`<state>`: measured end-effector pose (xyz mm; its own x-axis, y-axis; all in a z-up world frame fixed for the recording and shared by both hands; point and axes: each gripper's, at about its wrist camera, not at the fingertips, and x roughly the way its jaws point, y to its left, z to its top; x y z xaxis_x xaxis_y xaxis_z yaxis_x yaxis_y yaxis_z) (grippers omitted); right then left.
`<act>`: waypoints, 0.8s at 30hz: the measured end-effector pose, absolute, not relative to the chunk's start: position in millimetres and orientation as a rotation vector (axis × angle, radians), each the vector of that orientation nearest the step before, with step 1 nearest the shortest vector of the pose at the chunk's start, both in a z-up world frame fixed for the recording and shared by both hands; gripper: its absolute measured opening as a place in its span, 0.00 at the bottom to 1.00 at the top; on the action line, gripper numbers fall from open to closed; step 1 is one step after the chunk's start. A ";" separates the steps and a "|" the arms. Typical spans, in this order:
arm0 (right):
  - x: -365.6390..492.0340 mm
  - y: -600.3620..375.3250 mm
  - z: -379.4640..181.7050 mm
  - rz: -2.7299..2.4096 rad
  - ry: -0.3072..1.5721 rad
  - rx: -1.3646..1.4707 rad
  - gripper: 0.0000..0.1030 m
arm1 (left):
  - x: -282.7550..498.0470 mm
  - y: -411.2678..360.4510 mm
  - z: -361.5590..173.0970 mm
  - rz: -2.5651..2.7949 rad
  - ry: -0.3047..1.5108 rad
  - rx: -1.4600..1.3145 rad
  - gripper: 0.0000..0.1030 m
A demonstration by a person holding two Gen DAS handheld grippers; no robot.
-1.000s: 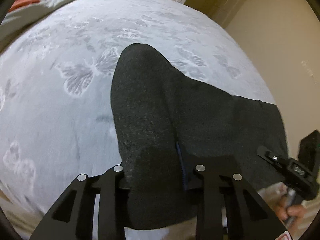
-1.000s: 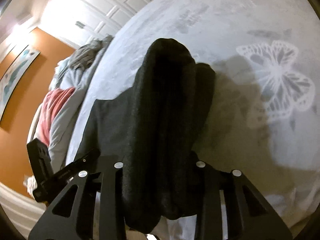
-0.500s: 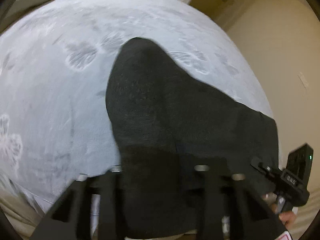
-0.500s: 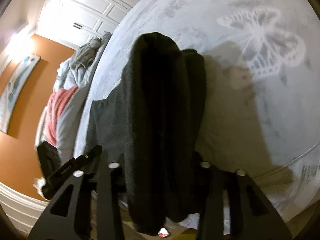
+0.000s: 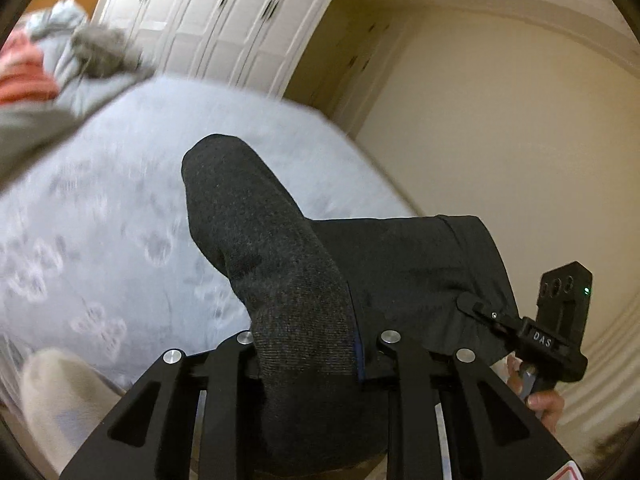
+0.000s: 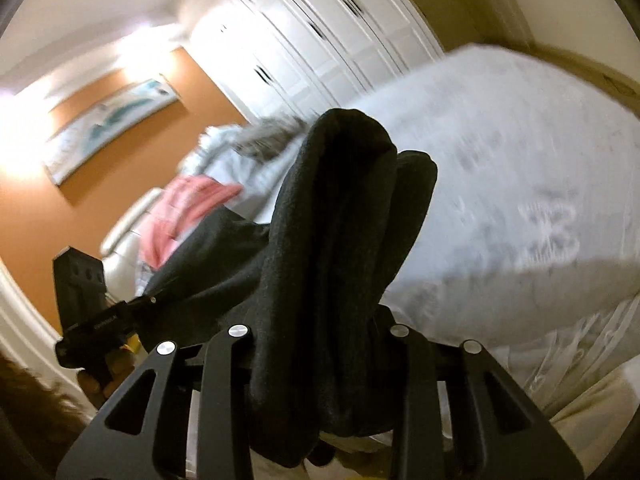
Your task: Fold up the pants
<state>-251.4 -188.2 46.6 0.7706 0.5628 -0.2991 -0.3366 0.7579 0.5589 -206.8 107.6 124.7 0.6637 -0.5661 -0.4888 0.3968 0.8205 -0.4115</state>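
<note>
Dark grey pants (image 5: 256, 240) hang bunched between the fingers of my left gripper (image 5: 316, 344), whose jaws are closing on the cloth. The fabric stretches right to my right gripper (image 5: 532, 336), which a hand holds. In the right wrist view the pants (image 6: 340, 208) drape in thick folds over and between the fingers of my right gripper (image 6: 320, 332), which is shut on them. The left gripper (image 6: 100, 320) shows at the far left, gripping the other end. The pants are held up above the pale bed (image 5: 120, 184). The cloth hides the fingertips of both grippers.
The bed cover (image 6: 500, 160) has a faint butterfly print. A heap of grey and red clothes (image 5: 80, 60) lies at the bed's far end. White wardrobe doors (image 5: 224, 20) stand behind, a cream wall (image 5: 500, 120) to the right, and an orange wall with a picture (image 6: 108, 120).
Both grippers have risen with the pants, lifting them off the bed. Both views have tilted upward, so the wardrobe and walls now show.
</note>
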 end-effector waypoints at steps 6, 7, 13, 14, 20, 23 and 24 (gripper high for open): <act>-286.6 -179.5 112.0 0.563 0.277 0.424 0.29 | -244.4 105.4 196.3 -0.596 0.391 -0.236 0.20; -291.8 -178.8 124.5 0.571 0.236 0.406 0.29 | -248.6 104.9 206.7 -0.600 0.350 -0.228 0.20; -316.9 -179.2 184.3 0.591 -0.002 0.315 0.30 | -277.8 105.7 261.7 -0.629 0.092 -0.183 0.21; -318.5 -179.7 194.9 0.592 -0.038 0.300 0.30 | -281.8 105.1 271.4 -0.636 0.043 -0.175 0.21; -317.7 -182.2 242.6 0.619 -0.190 0.251 0.32 | -291.6 105.1 309.1 -0.641 -0.148 -0.147 0.22; -311.2 -182.9 261.0 0.637 -0.239 0.232 0.33 | -287.5 107.1 322.7 -0.644 -0.211 -0.142 0.22; -307.2 -183.3 267.3 0.642 -0.253 0.226 0.34 | -286.0 107.7 326.2 -0.642 -0.227 -0.138 0.22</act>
<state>-307.2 -183.3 267.3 0.7723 0.5597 0.3006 -0.6144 0.7784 0.1291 -286.0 107.7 326.2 0.7772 -0.5767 0.2518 0.6067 0.7929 -0.0567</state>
